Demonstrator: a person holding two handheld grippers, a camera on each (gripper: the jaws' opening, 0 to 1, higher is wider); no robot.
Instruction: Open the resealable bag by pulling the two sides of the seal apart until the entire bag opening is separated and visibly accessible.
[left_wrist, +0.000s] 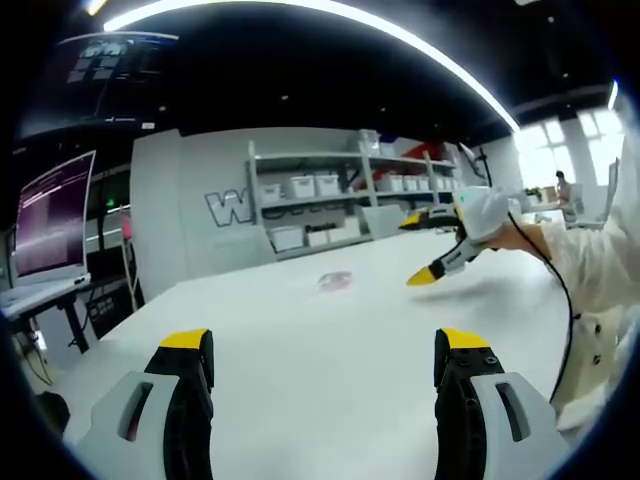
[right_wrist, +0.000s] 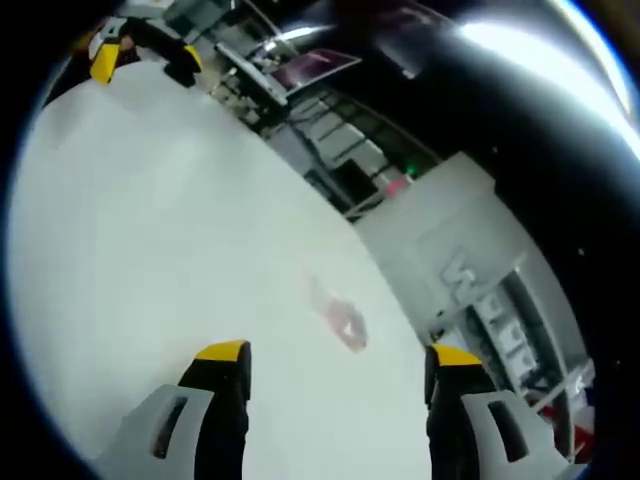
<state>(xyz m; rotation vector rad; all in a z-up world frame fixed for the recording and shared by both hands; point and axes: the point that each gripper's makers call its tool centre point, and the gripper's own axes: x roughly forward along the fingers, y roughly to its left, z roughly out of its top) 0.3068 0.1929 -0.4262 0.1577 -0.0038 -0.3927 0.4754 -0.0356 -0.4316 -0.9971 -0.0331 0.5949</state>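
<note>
A small clear resealable bag (left_wrist: 335, 281) with a pinkish print lies flat on the white table (left_wrist: 300, 380), toward its far side. My left gripper (left_wrist: 323, 345) is open, its yellow-tipped jaws wide apart and well short of the bag. In the left gripper view my right gripper (left_wrist: 418, 250), held by a white-gloved hand (left_wrist: 485, 213), hovers open just right of the bag. The right gripper view has the bag (right_wrist: 340, 318) lying just beyond my open right gripper (right_wrist: 338, 355), with nothing between the jaws. The left gripper (right_wrist: 140, 52) is far off at the top left.
Behind the table stand shelves (left_wrist: 340, 195) with white bins against a grey wall. A lit monitor (left_wrist: 52, 215) sits on a stand at the left. A person (left_wrist: 565, 190) stands far right near bright windows. A white sleeve (left_wrist: 590, 270) reaches in along the table's right edge.
</note>
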